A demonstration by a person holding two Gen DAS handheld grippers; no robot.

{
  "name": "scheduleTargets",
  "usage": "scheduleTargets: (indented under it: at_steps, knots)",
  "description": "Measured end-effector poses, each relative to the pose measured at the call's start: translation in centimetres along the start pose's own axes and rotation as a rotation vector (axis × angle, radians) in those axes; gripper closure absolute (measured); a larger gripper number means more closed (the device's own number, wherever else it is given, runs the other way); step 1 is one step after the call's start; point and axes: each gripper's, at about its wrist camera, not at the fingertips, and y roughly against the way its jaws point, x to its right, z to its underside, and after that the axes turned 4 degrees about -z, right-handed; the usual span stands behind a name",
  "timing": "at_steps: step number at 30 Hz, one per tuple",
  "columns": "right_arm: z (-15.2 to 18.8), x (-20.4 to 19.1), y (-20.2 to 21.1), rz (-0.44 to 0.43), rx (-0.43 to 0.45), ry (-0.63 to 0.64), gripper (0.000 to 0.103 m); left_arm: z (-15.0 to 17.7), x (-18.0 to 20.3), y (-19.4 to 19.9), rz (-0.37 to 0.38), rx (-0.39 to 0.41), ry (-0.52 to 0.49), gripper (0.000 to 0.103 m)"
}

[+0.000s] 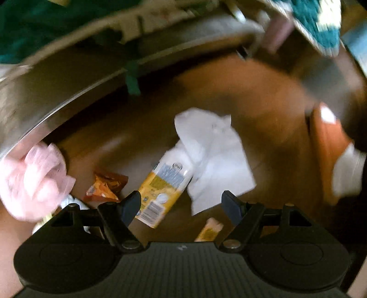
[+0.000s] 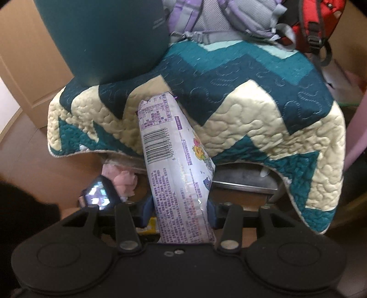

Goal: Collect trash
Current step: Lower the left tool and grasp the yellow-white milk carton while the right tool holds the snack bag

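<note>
In the blurred left wrist view my left gripper (image 1: 182, 204) points down at the brown floor, open, with nothing pressed between its fingers. A yellow and white carton (image 1: 164, 185) lies just ahead, reaching in between the fingertips. White crumpled paper (image 1: 211, 155) lies beyond it, an orange snack wrapper (image 1: 105, 185) to its left, and a small yellow piece (image 1: 209, 231) sits near the right finger. In the right wrist view my right gripper (image 2: 180, 211) is shut on a purple-and-white printed wrapper (image 2: 174, 160) that stands up in front of a quilt.
A pink cloth (image 1: 34, 181) lies at left under a bed frame edge (image 1: 57, 107). A white sock and dark trouser leg (image 1: 346, 169) stand at right. A teal-and-cream quilt (image 2: 252, 103), a teal pillow (image 2: 103, 39), backpacks (image 2: 229, 18) and a wooden cabinet (image 2: 27, 68) lie ahead.
</note>
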Motion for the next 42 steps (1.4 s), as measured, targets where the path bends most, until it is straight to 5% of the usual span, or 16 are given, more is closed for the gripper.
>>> scheduleTargets:
  at_steps: [8, 10, 12, 19, 26, 33, 42]
  knots:
    - [-0.1, -0.2, -1.7, -0.041, -0.069, -0.029, 0.058, 0.4, 1.8, -5.5, -0.063, -0.029, -0.303, 0.027]
    - [-0.1, -0.2, -2.1, -0.048, -0.086, -0.038, 0.057, 0.2, 1.2, -6.4, -0.049, -0.036, -0.298, 0.028]
    - [0.0, -0.2, -2.3, -0.053, -0.096, -0.04, 0.058, -0.2, 0.5, -7.2, -0.032, -0.061, -0.288, 0.046]
    - [0.1, -0.2, -3.1, -0.027, -0.123, -0.047, 0.058, -0.3, 0.6, -8.6, -0.043, -0.071, -0.304, 0.049]
    - [0.4, -0.3, -2.9, 0.013, -0.112, -0.035, 0.058, 0.2, 0.5, -5.2, -0.066, -0.043, -0.152, 0.053]
    - [0.4, -1.3, -1.2, 0.036, -0.036, -0.017, 0.058, 1.4, -0.7, 1.4, -0.083, -0.027, 0.126, 0.053]
    - [-0.5, -5.6, 4.1, 0.041, 0.078, -0.007, 0.058, 3.9, -1.3, 15.5, -0.099, 0.149, 0.423, 0.053]
